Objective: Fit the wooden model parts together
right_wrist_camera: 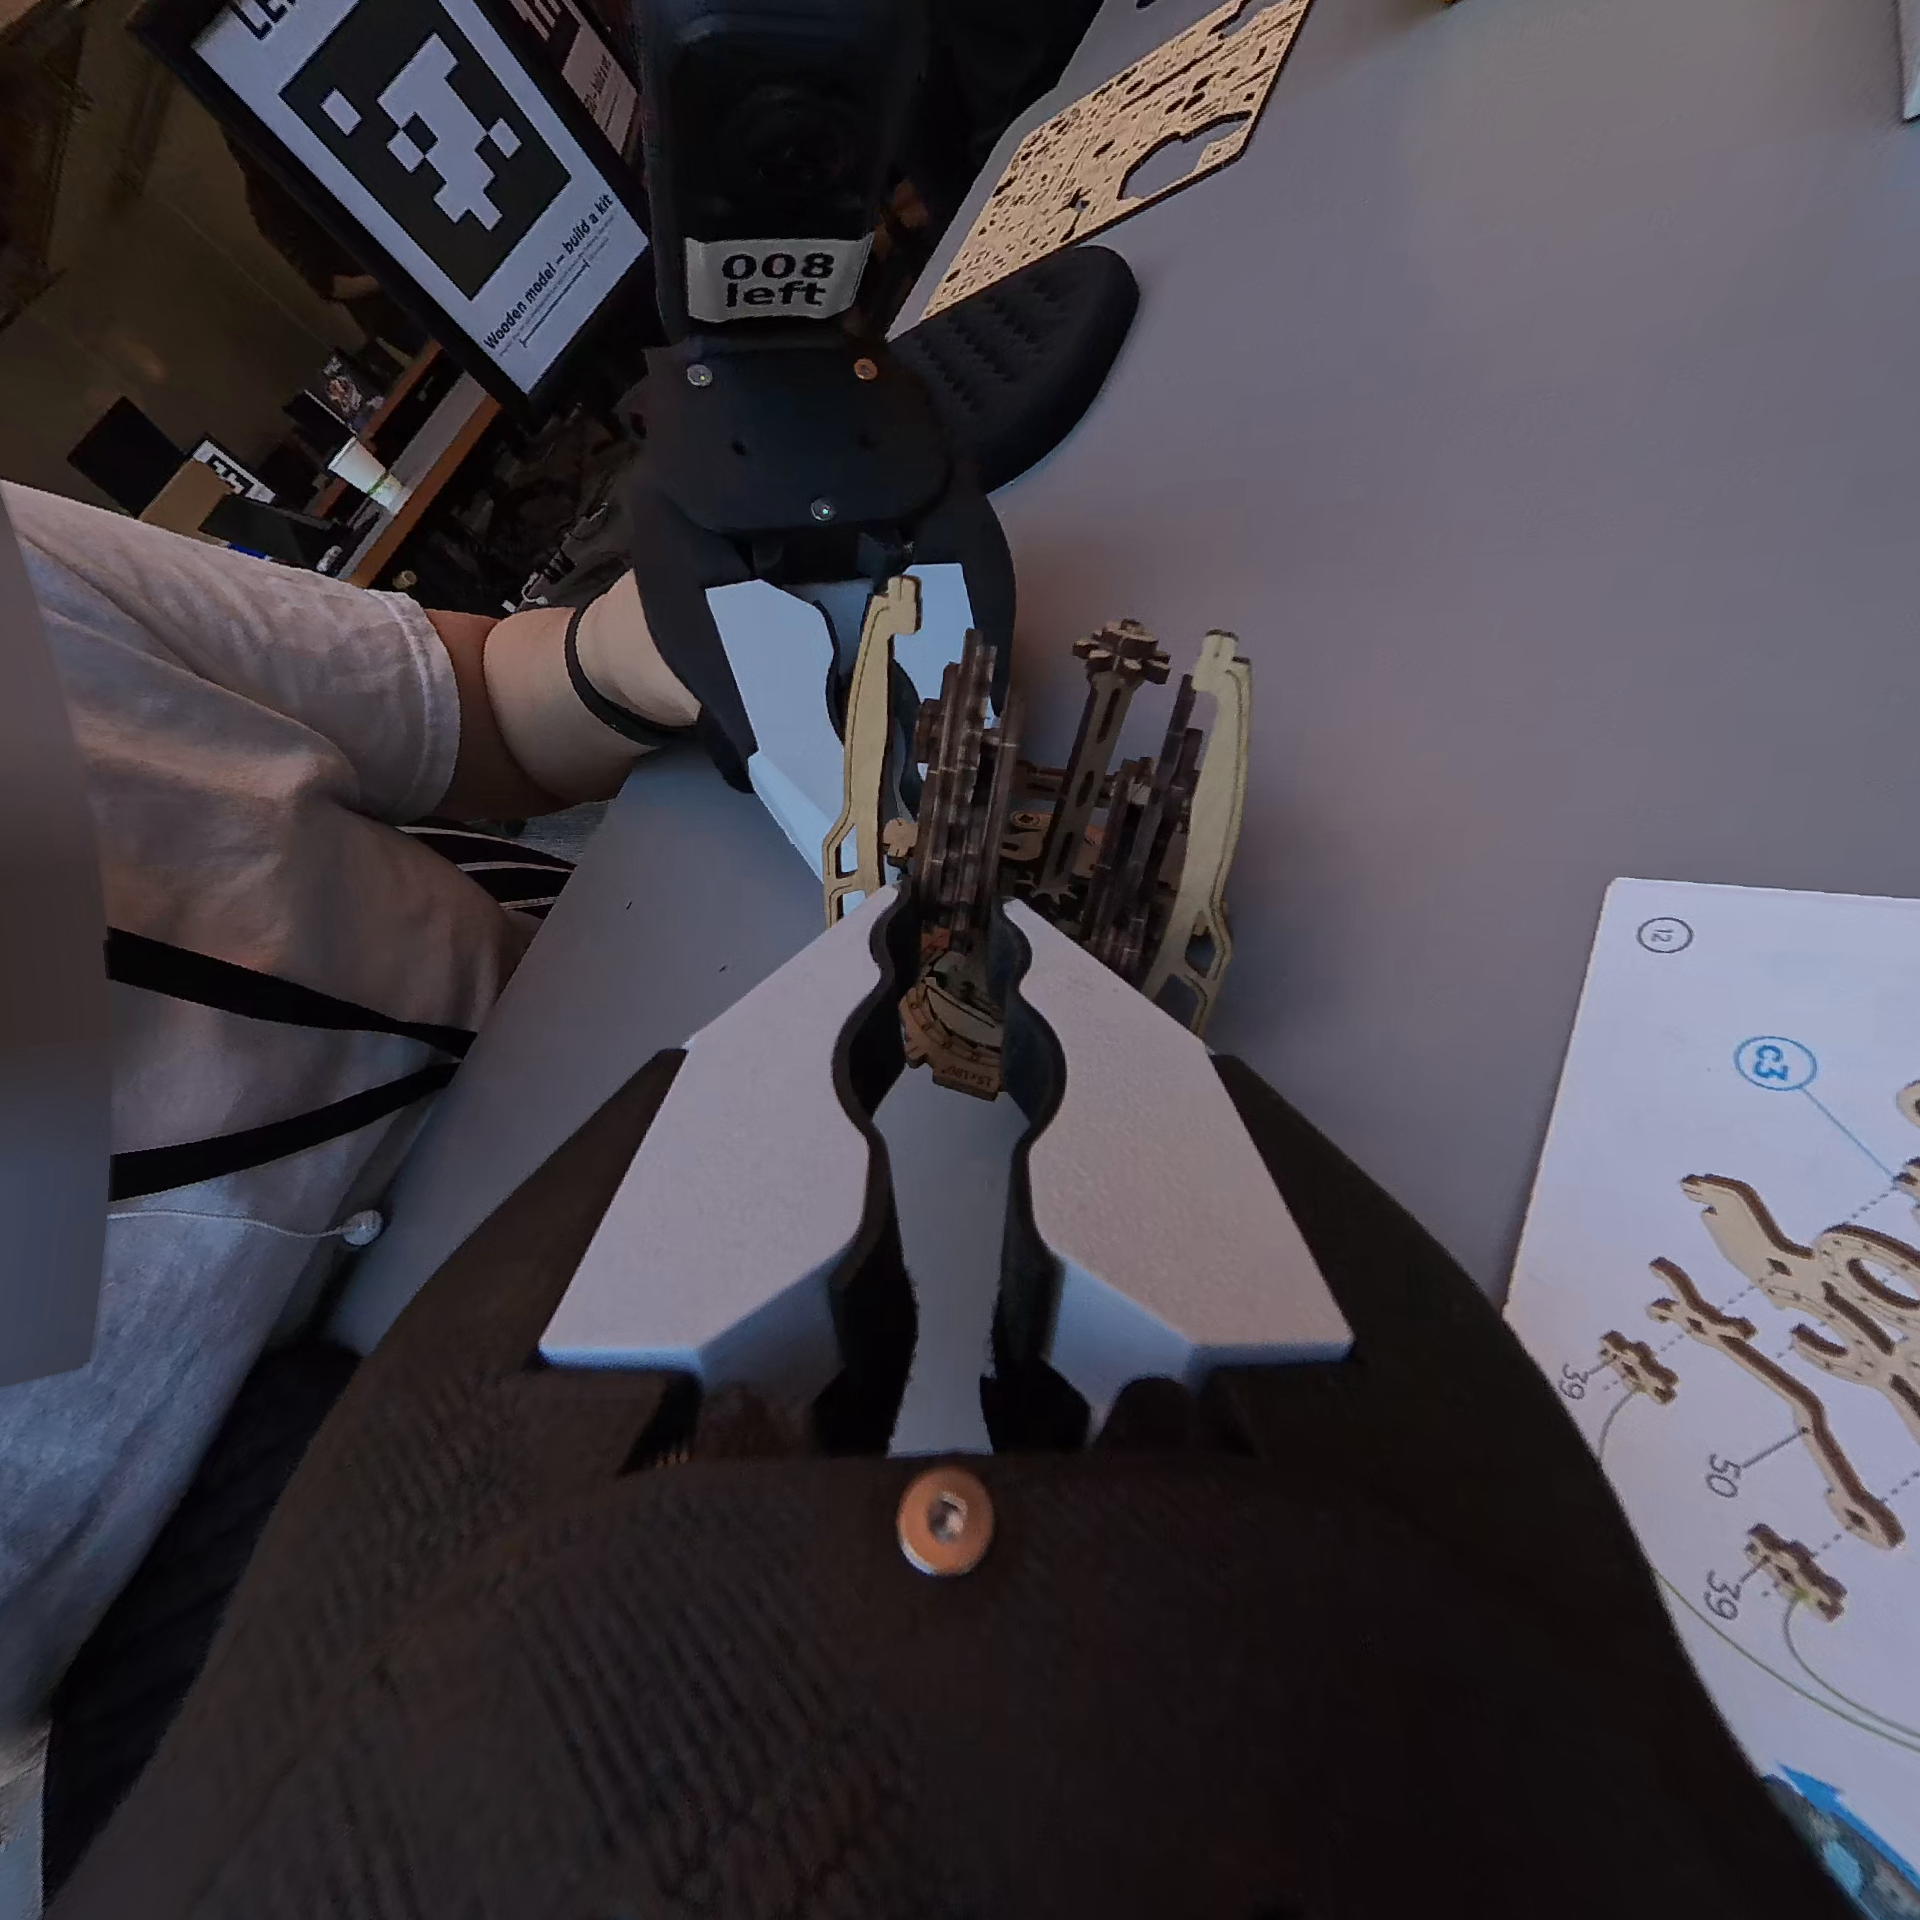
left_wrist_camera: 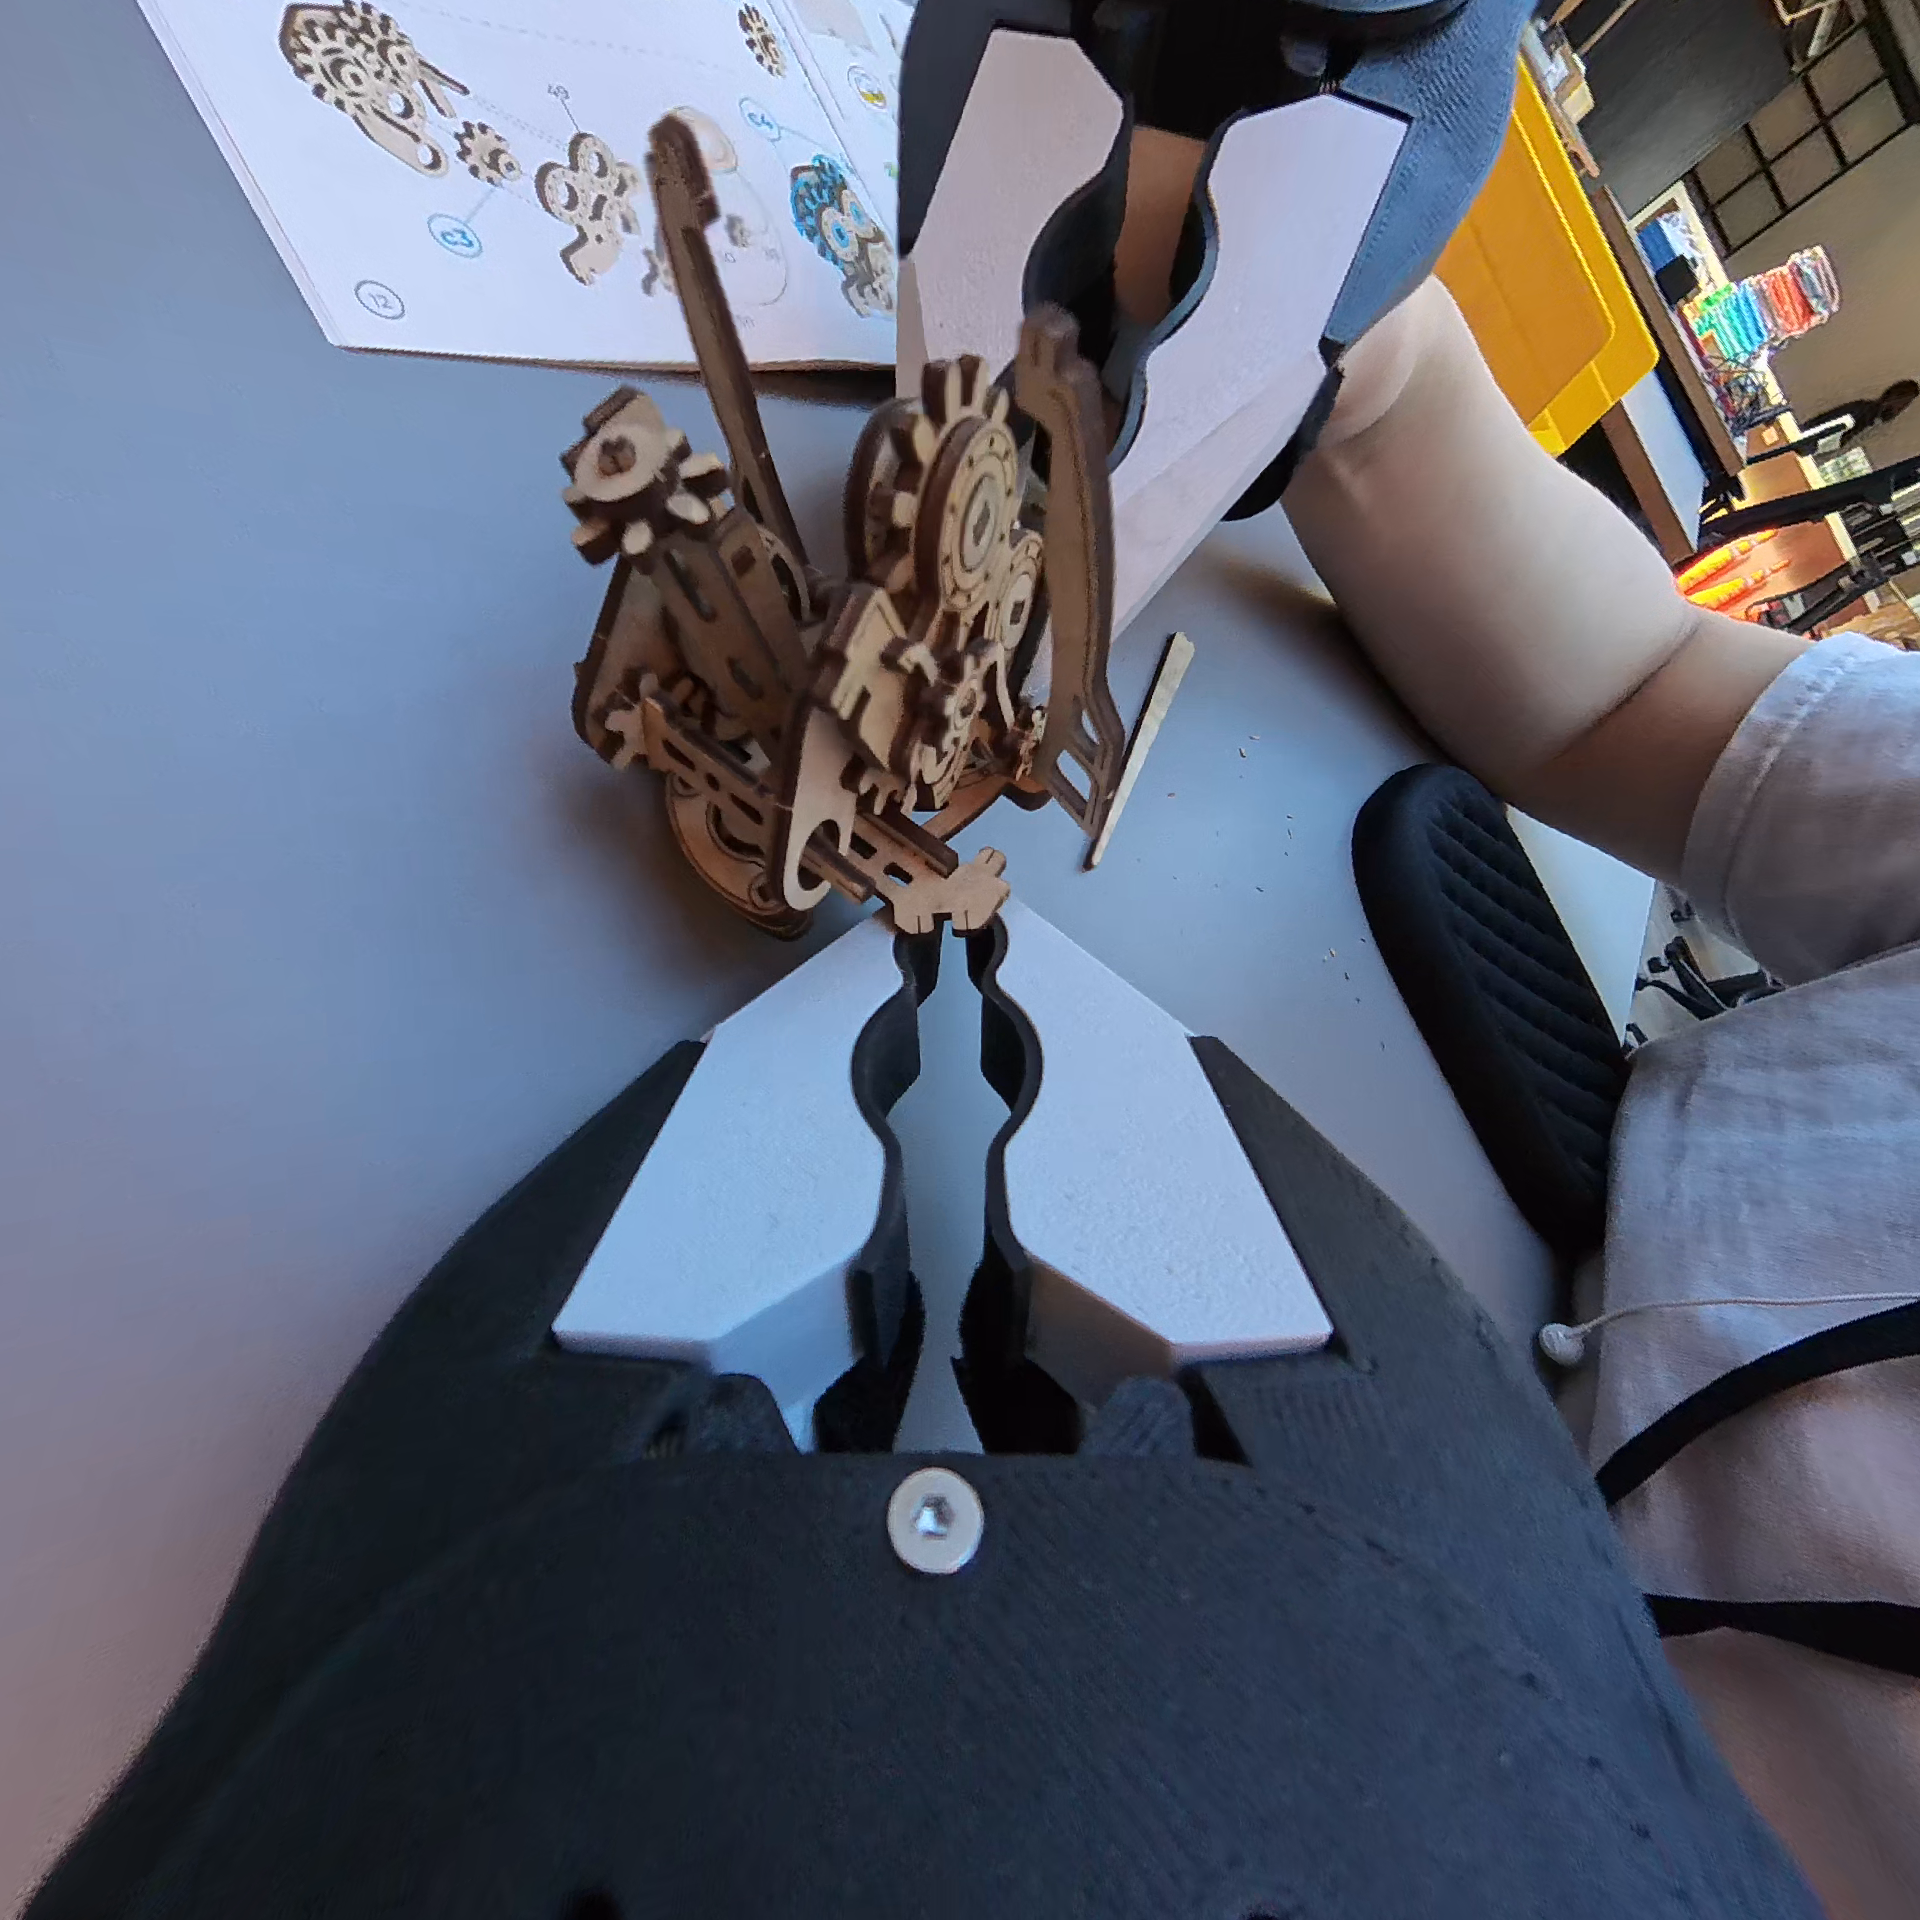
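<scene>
left wrist: close, facing right tool (left_wrist_camera: 1132, 343) | right wrist: opposite | shared: wooden model (left_wrist_camera: 831, 665)

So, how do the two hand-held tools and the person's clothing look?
Each tool, left tool and right tool, has a black ribbed printed body, white wedge fingers with wavy black pads, and a silver screw. The person wears a pale short sleeve and a black wrist strap.

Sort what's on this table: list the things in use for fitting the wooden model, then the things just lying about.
In use:
- wooden model
- left gripper, tips at a small toothed wooden piece
- right gripper, around the gear stack
- instruction booklet

Lying about:
- thin wooden strip
- punched-out parts sheet
- yellow bin
</scene>
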`<state>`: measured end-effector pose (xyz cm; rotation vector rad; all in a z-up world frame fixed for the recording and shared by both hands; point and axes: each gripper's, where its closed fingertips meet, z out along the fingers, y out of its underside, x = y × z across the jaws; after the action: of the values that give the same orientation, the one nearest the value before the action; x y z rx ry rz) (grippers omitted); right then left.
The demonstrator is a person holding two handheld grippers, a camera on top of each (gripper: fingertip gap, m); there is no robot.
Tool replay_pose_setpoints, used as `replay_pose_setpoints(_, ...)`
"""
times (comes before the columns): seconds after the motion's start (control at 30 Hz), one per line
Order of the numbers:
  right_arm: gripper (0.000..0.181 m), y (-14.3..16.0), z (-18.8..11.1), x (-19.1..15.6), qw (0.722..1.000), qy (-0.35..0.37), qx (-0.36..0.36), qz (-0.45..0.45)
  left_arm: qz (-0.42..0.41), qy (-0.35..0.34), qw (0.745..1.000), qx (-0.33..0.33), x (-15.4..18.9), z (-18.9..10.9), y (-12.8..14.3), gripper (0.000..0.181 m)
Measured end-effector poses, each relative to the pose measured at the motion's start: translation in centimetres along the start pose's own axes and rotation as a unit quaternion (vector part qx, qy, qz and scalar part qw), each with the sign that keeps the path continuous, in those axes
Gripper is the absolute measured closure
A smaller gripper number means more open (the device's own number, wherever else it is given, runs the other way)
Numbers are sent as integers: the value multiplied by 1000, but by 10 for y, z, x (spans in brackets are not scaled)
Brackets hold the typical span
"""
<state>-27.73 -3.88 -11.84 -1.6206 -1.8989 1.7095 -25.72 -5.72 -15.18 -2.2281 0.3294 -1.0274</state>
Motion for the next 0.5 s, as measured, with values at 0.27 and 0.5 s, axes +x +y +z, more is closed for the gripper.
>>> replay_pose_setpoints(0.27,171,-1,4,1,1000,12,6,-1,-28,47,999,3,9,4,-2,181)
replay_pose_setpoints(0.5,171,-2,5,2,1000,4,14,9,-13,-26,999,13,-8,-7,0,181)
